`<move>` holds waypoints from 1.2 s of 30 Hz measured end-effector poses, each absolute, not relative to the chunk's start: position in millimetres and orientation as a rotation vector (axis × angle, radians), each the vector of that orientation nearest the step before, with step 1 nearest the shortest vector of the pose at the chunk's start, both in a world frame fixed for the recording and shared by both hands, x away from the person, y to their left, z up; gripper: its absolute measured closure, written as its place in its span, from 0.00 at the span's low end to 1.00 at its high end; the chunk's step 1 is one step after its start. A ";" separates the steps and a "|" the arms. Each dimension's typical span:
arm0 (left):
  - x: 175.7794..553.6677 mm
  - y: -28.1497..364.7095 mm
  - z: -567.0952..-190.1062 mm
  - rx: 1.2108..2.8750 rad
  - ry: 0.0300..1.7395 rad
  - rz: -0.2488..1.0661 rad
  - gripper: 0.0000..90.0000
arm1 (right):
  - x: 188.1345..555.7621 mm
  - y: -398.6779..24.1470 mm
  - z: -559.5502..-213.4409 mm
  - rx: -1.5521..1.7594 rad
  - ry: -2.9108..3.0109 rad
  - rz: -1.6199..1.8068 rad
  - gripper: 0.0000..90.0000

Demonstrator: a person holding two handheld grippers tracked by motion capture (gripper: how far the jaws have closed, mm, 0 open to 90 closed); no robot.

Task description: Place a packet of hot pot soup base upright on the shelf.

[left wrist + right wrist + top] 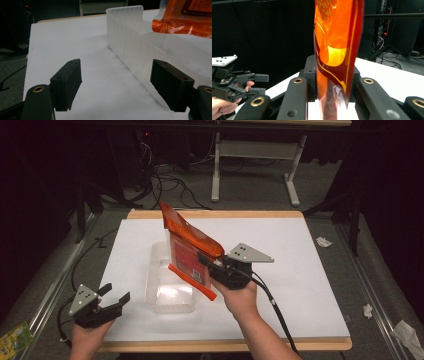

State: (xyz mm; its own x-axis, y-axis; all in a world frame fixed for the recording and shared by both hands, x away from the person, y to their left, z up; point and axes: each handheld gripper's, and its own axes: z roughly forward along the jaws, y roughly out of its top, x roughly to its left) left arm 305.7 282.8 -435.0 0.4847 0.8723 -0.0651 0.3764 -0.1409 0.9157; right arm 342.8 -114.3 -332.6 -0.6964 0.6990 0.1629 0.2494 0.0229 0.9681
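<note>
White sheeting covers the bench [300,270], which has a wooden rim and stands in a dark room with cables and a second frame behind.

Item 1: orange foil pouch [189,251]. Held in the air over the clear plastic bin [167,292], tilted, one corner high and toward the far side, its lower sealed edge just above the bin's right wall. Judged step: lowering the pouch into the bin.

Item 2: right tool [210,264]. Jaws closed on the pouch's side edge; in the right gripper view the foil stands pinched between the pads. The pouch is limp and will swing, so it is best turned until its long side runs along the bin, then lowered slowly and let go only once the bottom edge is inside the walls.

Item 3: left tool [114,301]. Jaws spread wide, holding nothing, low at the near left corner of the bench, just beside the bin's left wall. Well placed to steady the bin if the pouch nudges it.

Item 4: clearances. The bin is light and may slide. Open white surface lies to the right and far side; the near edge is close behind the bin, so pushes toward the person should be avoided.
</note>
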 end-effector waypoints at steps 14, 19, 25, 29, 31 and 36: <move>307.2 281.7 -435.3 1.732 1.060 0.631 0.27 | 352.5 -81.9 -340.6 0.967 1.961 1.737 0.81; 307.1 281.7 -434.9 1.742 1.054 0.637 0.27 | 353.8 -72.5 -342.9 0.966 1.971 1.734 0.81; 307.3 282.2 -434.8 1.737 1.055 0.634 0.27 | 354.1 -63.5 -348.7 0.981 1.978 1.718 0.81; 307.6 281.7 -434.6 1.741 1.053 0.636 0.27 | 354.7 -58.2 -353.2 0.982 1.986 1.701 0.81; 307.7 281.5 -434.6 1.743 1.050 0.637 0.27 | 355.7 -56.5 -356.1 0.988 1.987 1.695 0.81; 307.9 281.9 -434.7 1.738 1.052 0.636 0.27 | 357.6 -53.4 -361.6 1.005 1.985 1.693 0.81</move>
